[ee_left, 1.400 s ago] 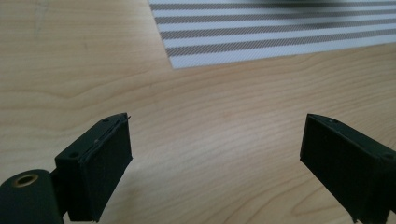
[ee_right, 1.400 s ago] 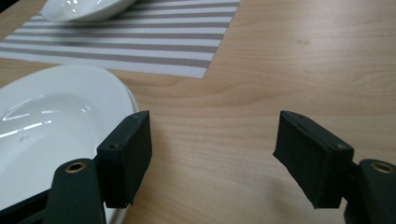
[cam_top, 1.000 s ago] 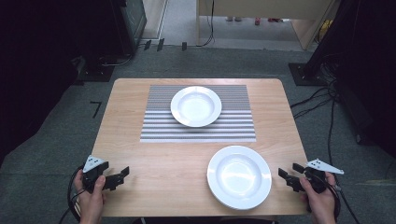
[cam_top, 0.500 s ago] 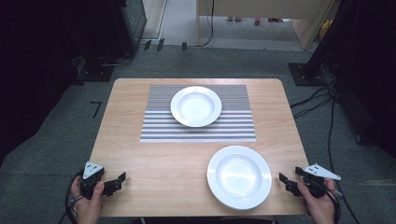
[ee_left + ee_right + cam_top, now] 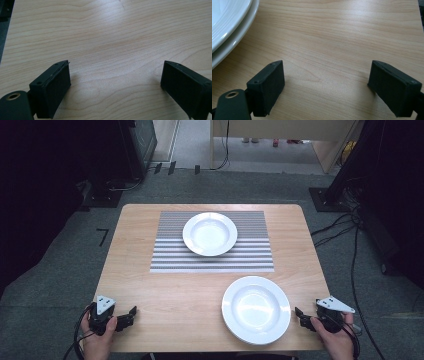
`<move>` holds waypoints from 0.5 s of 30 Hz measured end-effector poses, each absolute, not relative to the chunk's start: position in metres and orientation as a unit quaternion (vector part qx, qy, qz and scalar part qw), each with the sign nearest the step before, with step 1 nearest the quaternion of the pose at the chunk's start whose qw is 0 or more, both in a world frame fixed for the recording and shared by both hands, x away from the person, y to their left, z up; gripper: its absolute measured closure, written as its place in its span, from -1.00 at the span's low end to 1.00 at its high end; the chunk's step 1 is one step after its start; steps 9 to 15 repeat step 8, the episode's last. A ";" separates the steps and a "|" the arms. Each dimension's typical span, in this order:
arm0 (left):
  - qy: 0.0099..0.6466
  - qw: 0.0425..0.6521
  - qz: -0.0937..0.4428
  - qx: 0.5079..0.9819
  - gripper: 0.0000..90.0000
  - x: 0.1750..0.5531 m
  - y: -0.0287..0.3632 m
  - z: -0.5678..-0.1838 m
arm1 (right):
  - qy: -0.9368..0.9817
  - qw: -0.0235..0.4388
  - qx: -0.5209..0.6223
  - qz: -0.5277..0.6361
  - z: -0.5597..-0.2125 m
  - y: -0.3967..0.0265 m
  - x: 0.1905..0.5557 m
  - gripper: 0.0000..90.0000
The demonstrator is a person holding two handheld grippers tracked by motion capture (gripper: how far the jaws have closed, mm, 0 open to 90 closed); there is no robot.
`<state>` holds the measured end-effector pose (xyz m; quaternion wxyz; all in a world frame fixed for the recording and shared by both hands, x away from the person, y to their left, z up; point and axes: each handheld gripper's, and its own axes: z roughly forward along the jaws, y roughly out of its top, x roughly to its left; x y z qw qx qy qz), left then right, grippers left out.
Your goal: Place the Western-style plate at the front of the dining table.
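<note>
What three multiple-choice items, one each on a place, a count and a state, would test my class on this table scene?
1. Where does the far plate sit?
A. on the striped mat
B. on the floor
C. on bare wood at the table's left edge

2. How many white plates are on the table?
A. one
B. two
C. four

3. How do the right gripper jaws stand?
A. clamped on a plate
C. shut on nothing
B. open over bare wood

Key: 1 A, the stripes show all round it. 2 B, the far plate and the near plate. 3 B, a wide gap with only wood between; they have just been opening.
</note>
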<state>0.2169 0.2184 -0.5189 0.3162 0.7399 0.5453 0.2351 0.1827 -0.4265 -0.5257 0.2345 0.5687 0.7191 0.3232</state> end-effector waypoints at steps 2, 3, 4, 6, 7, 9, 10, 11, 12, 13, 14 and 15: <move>0.546 0.316 0.235 0.739 -0.80 0.217 0.218 -0.519 | 0.719 0.234 0.569 0.323 -0.526 -0.426 0.183 -0.70; 0.546 0.316 0.235 0.739 -0.80 0.217 0.218 -0.519 | 0.719 0.234 0.569 0.323 -0.526 -0.426 0.183 -0.70; 0.546 0.316 0.236 0.739 -0.80 0.217 0.218 -0.519 | 0.719 0.234 0.569 0.323 -0.526 -0.426 0.183 -0.70; 0.547 0.316 0.236 0.738 -0.80 0.217 0.218 -0.519 | 0.719 0.234 0.569 0.323 -0.526 -0.426 0.183 -0.70; 0.547 0.316 0.236 0.738 -0.80 0.217 0.218 -0.519 | 0.718 0.234 0.570 0.323 -0.526 -0.426 0.183 -0.70; 0.547 0.316 0.236 0.738 -0.80 0.217 0.218 -0.519 | 0.718 0.234 0.570 0.323 -0.526 -0.426 0.183 -0.70; 0.547 0.316 0.236 0.738 -0.80 0.217 0.218 -0.519 | 0.718 0.234 0.570 0.323 -0.526 -0.426 0.183 -0.70; 0.547 0.316 0.236 0.738 -0.80 0.217 0.218 -0.519 | 0.718 0.234 0.570 0.323 -0.526 -0.426 0.183 -0.70; 0.547 0.316 0.236 0.738 -0.80 0.217 0.218 -0.519 | 0.718 0.234 0.570 0.323 -0.526 -0.426 0.183 -0.70; 0.547 0.316 0.236 0.738 -0.80 0.217 0.218 -0.519 | 0.718 0.234 0.570 0.323 -0.526 -0.426 0.183 -0.70; 0.547 0.316 0.236 0.738 -0.80 0.217 0.218 -0.519 | 0.718 0.234 0.570 0.323 -0.526 -0.426 0.183 -0.70; 0.547 0.316 0.236 0.738 -0.80 0.217 0.218 -0.519 | 0.718 0.234 0.570 0.323 -0.526 -0.426 0.183 -0.70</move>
